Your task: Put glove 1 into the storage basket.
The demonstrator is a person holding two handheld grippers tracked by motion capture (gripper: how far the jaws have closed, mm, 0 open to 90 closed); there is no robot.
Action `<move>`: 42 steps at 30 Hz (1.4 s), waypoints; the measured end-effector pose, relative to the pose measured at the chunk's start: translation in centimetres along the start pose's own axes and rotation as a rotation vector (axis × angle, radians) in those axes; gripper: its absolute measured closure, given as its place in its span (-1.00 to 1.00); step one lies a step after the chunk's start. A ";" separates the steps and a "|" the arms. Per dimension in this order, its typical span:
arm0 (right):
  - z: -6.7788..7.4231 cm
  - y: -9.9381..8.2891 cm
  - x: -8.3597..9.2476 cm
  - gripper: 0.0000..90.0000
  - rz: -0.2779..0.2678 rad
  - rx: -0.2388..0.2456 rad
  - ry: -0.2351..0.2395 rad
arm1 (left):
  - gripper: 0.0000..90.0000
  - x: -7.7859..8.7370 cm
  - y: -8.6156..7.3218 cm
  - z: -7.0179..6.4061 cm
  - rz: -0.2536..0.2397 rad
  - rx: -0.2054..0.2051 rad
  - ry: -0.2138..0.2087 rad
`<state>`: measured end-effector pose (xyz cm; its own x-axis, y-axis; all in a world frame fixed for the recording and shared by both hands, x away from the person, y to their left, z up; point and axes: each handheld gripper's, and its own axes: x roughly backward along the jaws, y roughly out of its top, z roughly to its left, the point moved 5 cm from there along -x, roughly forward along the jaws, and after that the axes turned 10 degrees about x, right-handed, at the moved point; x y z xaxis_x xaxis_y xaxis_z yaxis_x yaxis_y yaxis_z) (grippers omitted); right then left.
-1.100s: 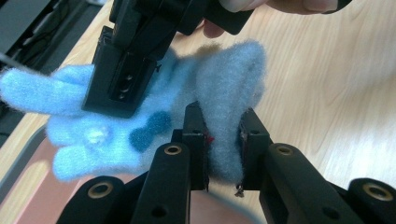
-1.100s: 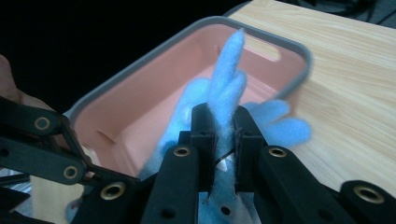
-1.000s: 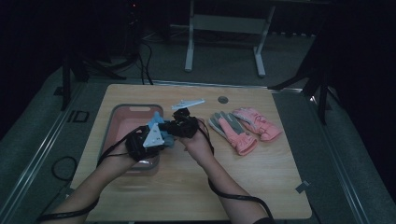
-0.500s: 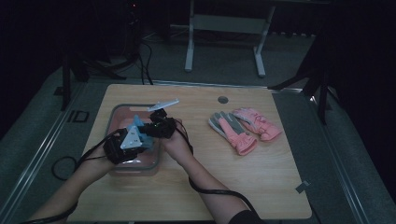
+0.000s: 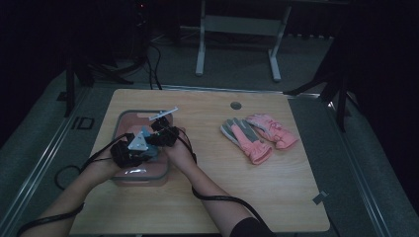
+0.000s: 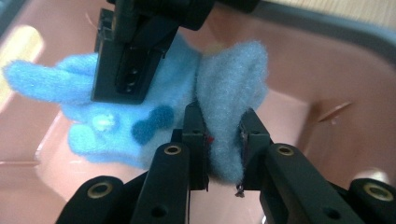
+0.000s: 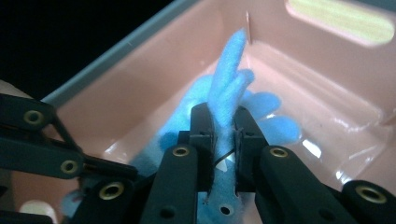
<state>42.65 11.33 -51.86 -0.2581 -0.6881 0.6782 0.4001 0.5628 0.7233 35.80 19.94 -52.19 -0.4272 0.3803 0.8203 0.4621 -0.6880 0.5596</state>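
A fluffy blue glove (image 6: 233, 74) hangs low inside a pink bin (image 5: 123, 121) at the table's left. My left gripper (image 6: 223, 140) is shut on its thick cuff end, pads pressing the fleece. My right gripper (image 7: 223, 130) pinches the glove (image 7: 229, 88) near its fingers, which stick up past the pads; its jaws have just been opening slightly with the fleece still between them. In the high view both grippers, left (image 5: 133, 150) and right (image 5: 163, 136), sit close together over the bin. The left gripper view also shows the right gripper (image 6: 130, 60) clamped on the glove's other end.
A pair of pink and grey gloves (image 5: 257, 133) lies on the wooden table to the right of the bin. The bin's pink walls (image 7: 299, 60) surround both grippers closely. A round hole (image 5: 235, 105) sits near the table's far edge.
Both hands have moved left and down with the blue glove, from above the bin's right edge to inside the bin.
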 end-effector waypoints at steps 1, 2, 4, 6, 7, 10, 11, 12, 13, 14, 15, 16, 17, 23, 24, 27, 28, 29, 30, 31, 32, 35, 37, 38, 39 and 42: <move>-0.1 -0.1 -0.2 0.68 0.011 -0.001 -0.003 | 0.73 -0.4 -0.1 0.0 0.016 -0.004 -0.007; -0.2 -0.2 -0.3 0.52 0.018 -0.001 -0.013 | 0.73 -0.7 -0.1 0.1 0.028 0.000 -0.007; -0.4 -0.2 -0.2 0.30 0.024 -0.003 -0.035 | 0.72 -1.3 -0.4 0.2 0.050 0.017 -0.029; -0.5 -0.2 0.0 0.24 0.018 -0.009 -0.038 | 0.72 -1.5 -0.5 0.3 0.059 0.028 -0.031; -0.6 -0.2 0.2 0.16 0.013 -0.010 -0.042 | 0.72 -1.6 -0.5 0.2 0.062 0.028 -0.032; -0.9 -0.3 0.8 -0.09 -0.003 -0.006 -0.045 | 0.69 -1.7 -0.5 0.1 0.072 0.034 -0.032; -0.9 -0.3 1.0 -0.15 -0.010 -0.007 -0.047 | 0.67 -1.8 -0.5 0.2 0.086 0.038 -0.033; -1.0 -0.3 1.2 -0.17 -0.018 -0.009 -0.052 | 0.64 -1.8 -0.5 0.2 0.093 0.037 -0.026; -1.1 -0.4 1.4 -0.21 -0.027 -0.015 -0.051 | 0.58 -1.9 -0.5 0.2 0.098 0.045 -0.030; -1.2 -0.4 1.6 -0.30 -0.036 -0.024 -0.045 | 0.45 -1.9 -0.5 0.3 0.103 0.057 -0.035; -1.3 -0.4 1.9 -0.34 -0.040 -0.031 -0.047 | 0.30 -1.9 -0.5 0.3 0.101 0.072 -0.033; -1.3 -0.4 2.1 -0.36 -0.046 -0.036 -0.037 | 0.19 -1.9 -0.5 0.3 0.104 0.084 -0.044; -1.3 -0.4 2.4 -0.42 -0.056 -0.043 -0.022 | 0.07 -1.8 -0.4 0.3 0.101 0.094 -0.040; -1.1 -0.7 4.4 -0.64 -0.084 -0.007 0.008 | -0.40 -0.7 0.0 0.2 0.012 0.178 -0.043; -1.0 -0.8 4.7 -0.66 -0.090 -0.007 0.007 | -0.43 -0.4 0.2 0.3 -0.002 0.189 -0.046; -1.0 -1.1 5.5 -0.67 -0.097 -0.003 0.018 | -0.64 0.2 0.6 0.1 -0.023 0.217 -0.039; -1.0 -1.2 5.7 -0.67 -0.101 -0.004 0.016 | -0.66 0.5 0.8 0.0 -0.040 0.217 -0.043; -1.1 -1.3 6.0 -0.67 -0.106 -0.004 0.018 | -0.67 0.7 1.1 -0.3 -0.056 0.225 -0.052; -1.1 -1.5 6.4 -0.67 -0.116 0.006 0.015 | -0.67 1.0 1.4 -0.5 -0.073 0.221 -0.060; -1.2 -1.6 6.8 -0.67 -0.125 0.020 0.002 | -0.67 1.2 1.6 -0.8 -0.087 0.226 -0.069; -1.2 -1.7 7.1 -0.67 -0.130 0.025 0.000 | -0.67 1.3 1.9 -1.0 -0.107 0.231 -0.072; -1.5 -2.2 8.0 -0.68 -0.137 0.052 -0.015 | -0.68 1.8 2.8 -1.7 -0.160 0.229 -0.079; -1.8 -2.8 9.2 -0.69 -0.133 0.068 -0.033 | -0.68 2.0 3.6 -2.5 -0.204 0.229 -0.087; -2.0 -3.1 9.5 -0.68 -0.127 0.068 -0.031 | -0.68 2.1 4.2 -3.2 -0.236 0.230 -0.098; -2.1 -3.4 9.9 -0.68 -0.125 0.066 -0.036 | -0.68 2.1 4.5 -3.7 -0.249 0.230 -0.103; -2.4 -4.0 10.5 -0.69 -0.121 0.086 -0.051 | -0.68 2.0 5.1 -4.5 -0.263 0.232 -0.117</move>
<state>40.46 0.79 -47.94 -0.3451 -0.7300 0.5899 0.2871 0.5162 0.8069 33.81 14.42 -48.23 -0.4692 0.6031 0.6451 0.5178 -0.4038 0.7542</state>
